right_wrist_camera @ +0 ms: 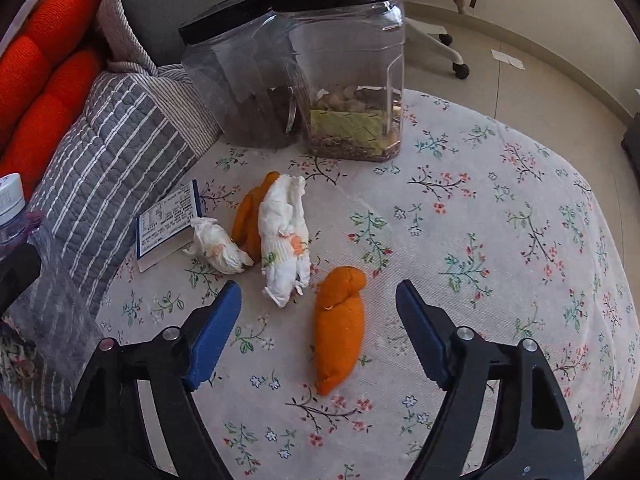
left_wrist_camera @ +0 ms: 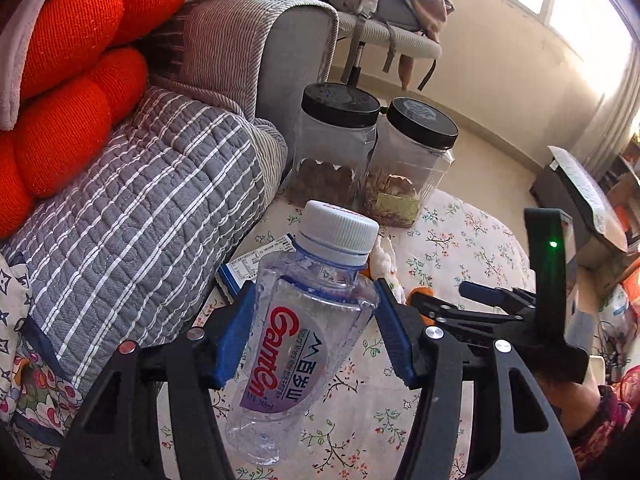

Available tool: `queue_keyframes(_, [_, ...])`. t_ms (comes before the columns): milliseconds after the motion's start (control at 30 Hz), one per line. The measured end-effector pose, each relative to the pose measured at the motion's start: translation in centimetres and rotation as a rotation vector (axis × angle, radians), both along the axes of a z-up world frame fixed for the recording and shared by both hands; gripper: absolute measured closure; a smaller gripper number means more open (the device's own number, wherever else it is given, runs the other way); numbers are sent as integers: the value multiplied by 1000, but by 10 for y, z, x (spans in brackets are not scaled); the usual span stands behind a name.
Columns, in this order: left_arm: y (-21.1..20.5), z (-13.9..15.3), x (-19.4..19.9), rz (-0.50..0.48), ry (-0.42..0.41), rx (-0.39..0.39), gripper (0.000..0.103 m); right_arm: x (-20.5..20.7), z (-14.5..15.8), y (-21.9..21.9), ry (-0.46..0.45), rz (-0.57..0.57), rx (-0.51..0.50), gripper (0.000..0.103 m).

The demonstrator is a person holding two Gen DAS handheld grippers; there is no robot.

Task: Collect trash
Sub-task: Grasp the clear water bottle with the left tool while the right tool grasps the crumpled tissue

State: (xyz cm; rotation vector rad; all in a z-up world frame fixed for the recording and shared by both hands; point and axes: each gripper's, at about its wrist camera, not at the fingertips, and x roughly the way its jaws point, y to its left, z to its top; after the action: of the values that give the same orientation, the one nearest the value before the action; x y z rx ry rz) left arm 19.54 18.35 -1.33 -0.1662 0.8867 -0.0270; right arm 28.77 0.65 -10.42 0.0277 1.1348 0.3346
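left gripper (left_wrist_camera: 316, 320): blue pads squeezing clear water bottle (left_wrist_camera: 296, 344), white cap up | behind: two jars (left_wrist_camera: 332, 144) with black lids on flowery tablecloth (left_wrist_camera: 460, 240) | left side: grey striped cushion (left_wrist_camera: 152, 200)

Both grippers look alike: the left gripper (left_wrist_camera: 316, 328) and right gripper (right_wrist_camera: 318, 332) have black frames, silver screws and blue ribbed pads (right_wrist_camera: 214, 336). A green light (left_wrist_camera: 553, 244) glows; the sleeve (left_wrist_camera: 604, 420) is dark red, patterned.

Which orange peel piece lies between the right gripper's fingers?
The lone orange peel lying between the open right gripper fingers; the other orange peel lies against the crumpled white tissue.
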Motion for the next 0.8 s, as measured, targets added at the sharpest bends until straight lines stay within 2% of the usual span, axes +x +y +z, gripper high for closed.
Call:
queue_keyframes(233, [7, 2, 6, 6, -16, -60, 45, 27, -18, 29, 61, 19, -15, 40])
queue_keyframes(367, [9, 3, 5, 12, -17, -75, 45, 38, -32, 32, 116, 10, -8, 63])
queue_keyframes(467, [10, 2, 7, 12, -9, -82, 45, 38, -37, 32, 120, 0, -7, 71])
queue_keyframes(633, [14, -2, 11, 36, 4, -89, 45, 26, -24, 28, 63, -3, 7, 72])
queue_keyframes(800, [11, -3, 13, 51, 12, -99, 45, 6, 13, 14, -34, -28, 61, 73])
